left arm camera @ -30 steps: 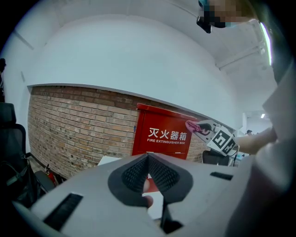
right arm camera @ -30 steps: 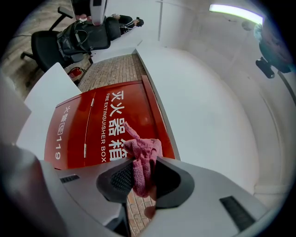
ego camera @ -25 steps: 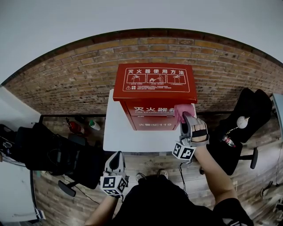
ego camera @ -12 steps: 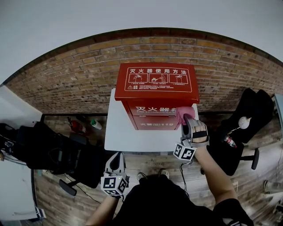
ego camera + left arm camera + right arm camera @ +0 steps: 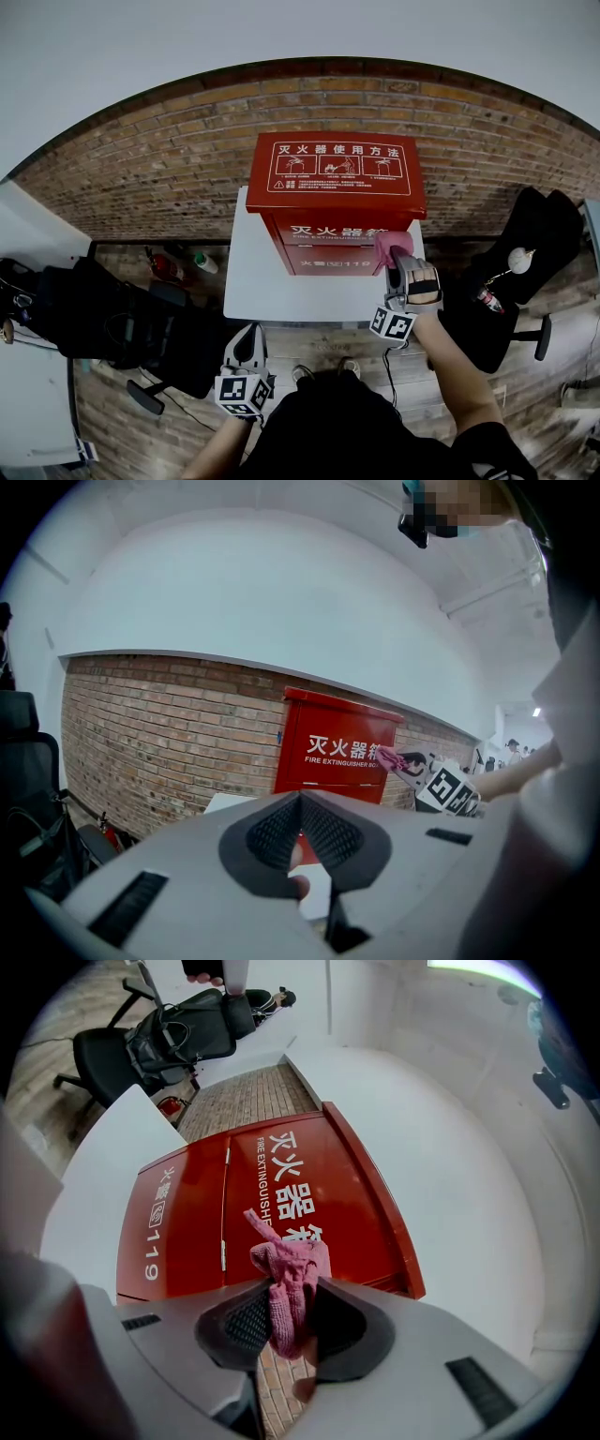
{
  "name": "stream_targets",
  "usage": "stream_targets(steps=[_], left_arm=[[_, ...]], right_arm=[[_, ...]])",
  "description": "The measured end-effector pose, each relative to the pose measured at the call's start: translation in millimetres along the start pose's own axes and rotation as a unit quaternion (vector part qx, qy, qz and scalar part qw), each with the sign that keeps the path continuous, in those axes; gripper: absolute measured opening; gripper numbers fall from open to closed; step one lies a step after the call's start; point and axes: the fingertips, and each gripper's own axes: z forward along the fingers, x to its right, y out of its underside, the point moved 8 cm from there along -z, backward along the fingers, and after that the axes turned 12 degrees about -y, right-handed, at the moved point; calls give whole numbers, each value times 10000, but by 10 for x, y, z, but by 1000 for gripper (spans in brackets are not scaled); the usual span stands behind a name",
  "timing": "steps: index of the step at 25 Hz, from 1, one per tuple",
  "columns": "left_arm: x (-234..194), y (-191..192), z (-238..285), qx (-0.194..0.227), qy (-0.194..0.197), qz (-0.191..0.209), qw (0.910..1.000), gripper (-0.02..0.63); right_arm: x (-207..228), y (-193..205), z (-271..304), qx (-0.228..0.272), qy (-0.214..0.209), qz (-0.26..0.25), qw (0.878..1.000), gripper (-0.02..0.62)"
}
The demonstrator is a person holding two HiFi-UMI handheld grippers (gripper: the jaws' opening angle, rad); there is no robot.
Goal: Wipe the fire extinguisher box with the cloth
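Cloth (image 5: 287, 1265) pink knit, clamped in R gripper (image 5: 283, 1314) at glossy red box (image 5: 187, 1222); L gripper (image 5: 300, 801) closed

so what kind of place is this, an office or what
Likely an office or studio room: a brick wall at the back, a wood-plank floor, black office chairs on both sides, and a white table carrying the red fire extinguisher box.

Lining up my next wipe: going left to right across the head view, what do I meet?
Black chair on the left → red canister on the floor → green-capped bottle → left gripper → fire extinguisher box → pink cloth → black chair on the right.
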Motion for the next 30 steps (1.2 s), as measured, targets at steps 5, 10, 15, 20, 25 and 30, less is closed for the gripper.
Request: stream_targets(steps=[5, 10, 15, 20, 25, 30], left_arm=[[-13, 12, -7, -23, -29, -9, 10000, 17], [-25, 27, -28, -29, -61, -1, 10000, 17], [-32, 35, -37, -33, -91, -14, 10000, 17], [-41, 50, -58, -45, -121, -12, 9999, 17], [-59, 65, -76, -66, -155, -21, 9999, 17], [-72, 75, -77, -85, -182, -28, 9998, 17]], right_arm=[[-84, 13, 39, -21, -57, -32, 10000, 109], [-162, 25, 59, -40, -126, -38, 9999, 109], [-248, 47, 90, -50, -202, -56, 9998, 109], [-323, 60, 118, -66, -280, -52, 9996, 109], [-402, 72, 141, -87, -373, -61, 9992, 109], [-496, 88, 173, -115, -472, -53, 9988, 109]])
